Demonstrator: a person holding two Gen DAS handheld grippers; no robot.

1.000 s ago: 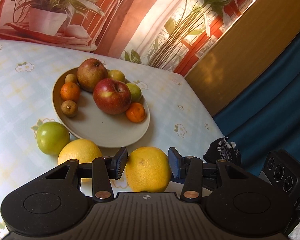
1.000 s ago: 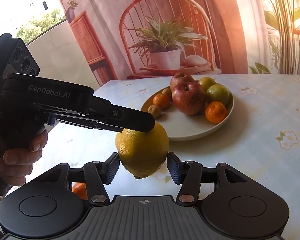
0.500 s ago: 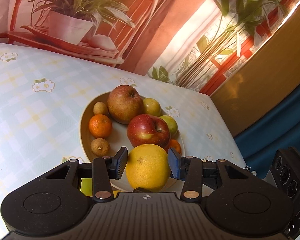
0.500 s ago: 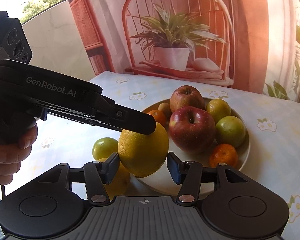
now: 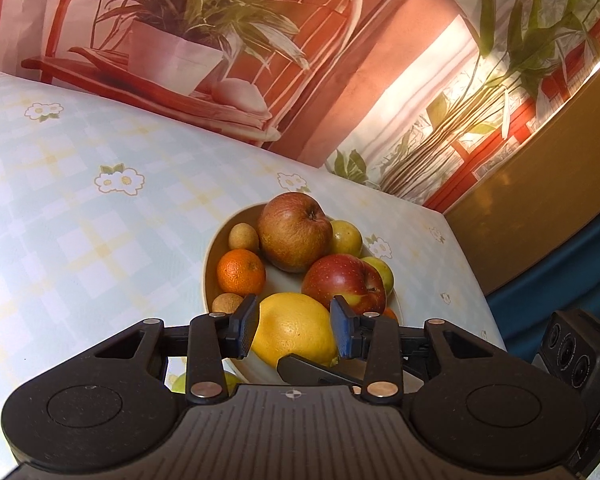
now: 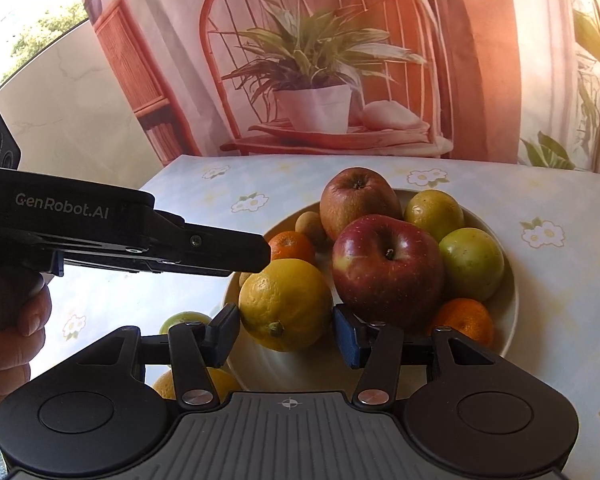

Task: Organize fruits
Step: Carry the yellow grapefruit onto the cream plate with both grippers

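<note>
The plate [image 6: 510,304] was crowded from 11 to 3 o'clock by two apples [image 6: 386,270] and small fruit; only its 6 o'clock rim lay bare. The left hand-held gripper [image 6: 256,250] barred the 9 o'clock side. At 10 o'clock, open table [image 5: 80,220] remained.

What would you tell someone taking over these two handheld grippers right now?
Left gripper: jaws just closed further, pads on the lemon.
Right gripper: shut on the same lemon.
Lemon: over the plate's near edge; whether it rests there is unclear.
Done: apples and oranges on the plate.
Left: release the lemon, then fetch the green fruit and yellow fruit beside the plate.
</note>
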